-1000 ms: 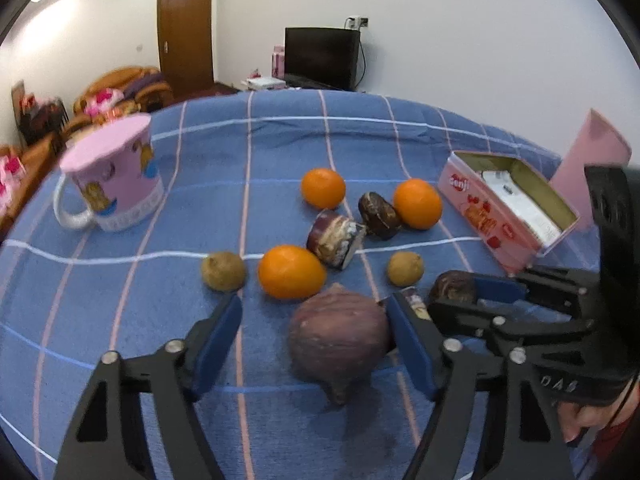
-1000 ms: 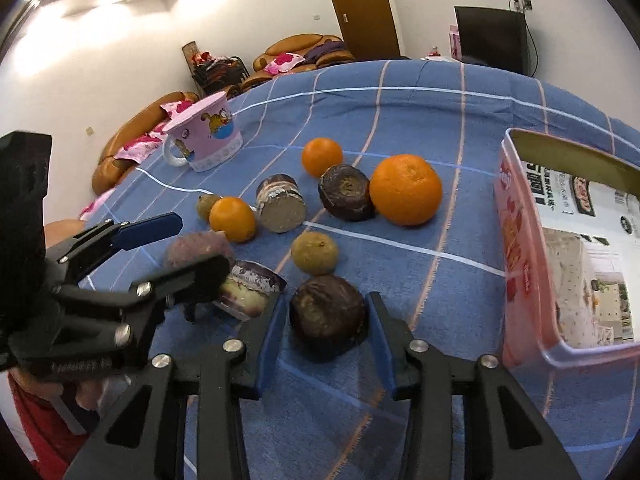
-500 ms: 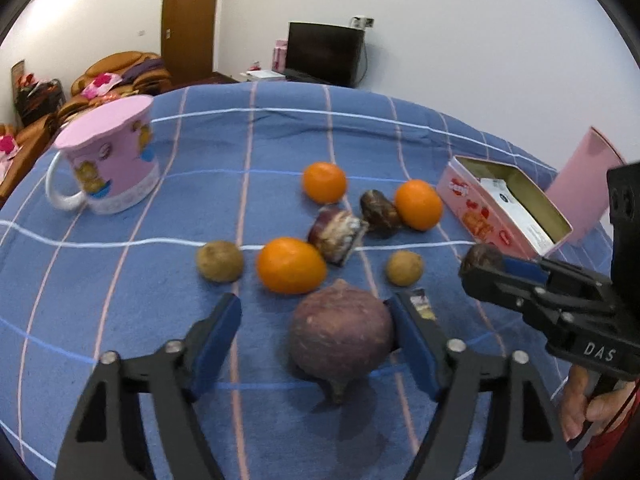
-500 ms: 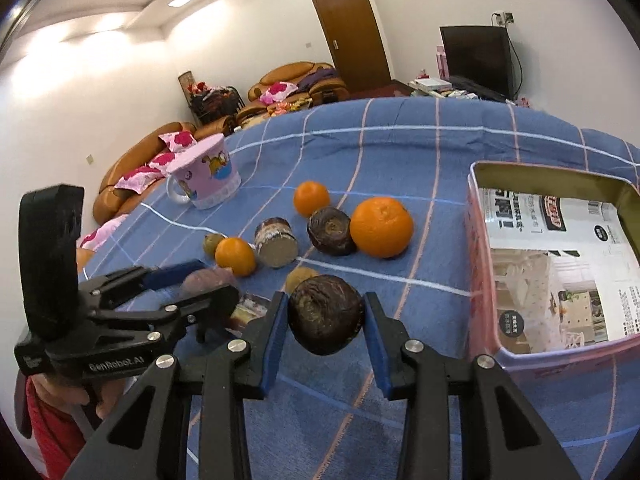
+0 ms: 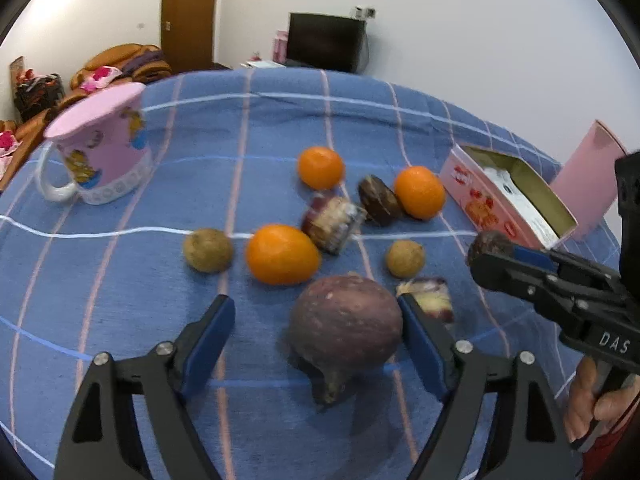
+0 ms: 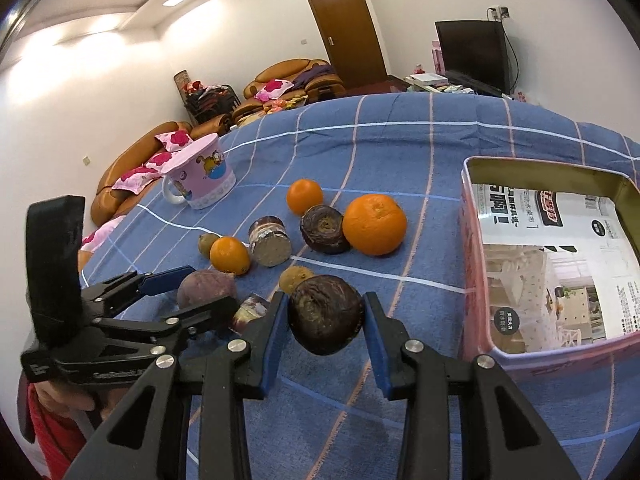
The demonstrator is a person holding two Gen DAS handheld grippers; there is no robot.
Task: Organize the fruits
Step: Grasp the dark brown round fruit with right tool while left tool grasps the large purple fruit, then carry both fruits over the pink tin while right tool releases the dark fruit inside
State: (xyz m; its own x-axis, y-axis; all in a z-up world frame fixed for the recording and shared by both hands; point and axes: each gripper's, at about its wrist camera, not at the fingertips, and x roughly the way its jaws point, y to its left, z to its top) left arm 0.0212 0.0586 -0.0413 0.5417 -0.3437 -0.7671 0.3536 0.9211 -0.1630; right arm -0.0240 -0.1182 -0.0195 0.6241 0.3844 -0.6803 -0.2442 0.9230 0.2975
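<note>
On the far left of the blue checked cloth [image 5: 280, 112] stands a pink mug [image 5: 102, 152], well apart from the fruit.

Next come a small brown fruit [image 5: 208, 250] and an orange [image 5: 282, 254] just beside it. Behind them lie a purple cut piece [image 5: 334, 224], a second orange [image 5: 321, 167], a dark round fruit [image 5: 378, 201] and a third orange [image 5: 420, 192]. The dark round fruit touches the third orange.

The left gripper [image 5: 316, 338] is spread wide around a big purple fruit [image 5: 346, 328] that sits on the cloth. Its right pad [image 5: 420, 344] is right at the fruit's side. Its left pad [image 5: 208, 340] is apart from the fruit, with cloth showing between. So it is not squeezing the fruit.

Just right of the big purple fruit lie another small brown fruit [image 5: 405, 259] and a small cut piece [image 5: 430, 298].

The right gripper [image 6: 325, 322] is clamped on a dark wrinkly fruit [image 6: 325, 314]. Both blue pads press its sides. The fruit is held up off the cloth, near the tin's left wall.

On the right is an open pink tin [image 6: 472, 264] with printed paper [image 6: 560, 264] lying flat inside. A pink lid [image 5: 588, 172] leans behind it.
</note>
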